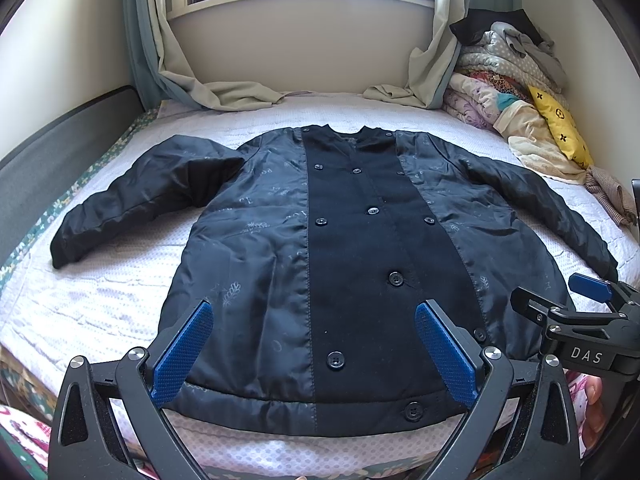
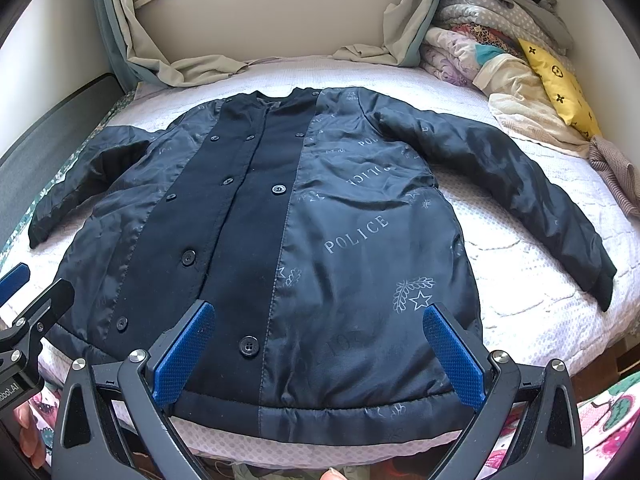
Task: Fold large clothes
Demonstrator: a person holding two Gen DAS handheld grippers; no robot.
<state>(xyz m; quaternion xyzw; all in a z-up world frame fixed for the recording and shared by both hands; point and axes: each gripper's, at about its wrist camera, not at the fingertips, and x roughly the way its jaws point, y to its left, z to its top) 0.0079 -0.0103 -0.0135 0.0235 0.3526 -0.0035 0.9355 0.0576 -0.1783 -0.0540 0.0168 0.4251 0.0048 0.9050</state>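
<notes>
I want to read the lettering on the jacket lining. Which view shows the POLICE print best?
The right wrist view: POLICE print reads clearly on the jacket, near the right gripper. The left wrist view shows only faint, unreadable marks on the lining.

navy jacket, blue-padded tool, yellow pillow

Both wrist views hover close over the hem at 6 o'clock, facing 12 o'clock toward the window; they share the dark padded button-front jacket.
</notes>
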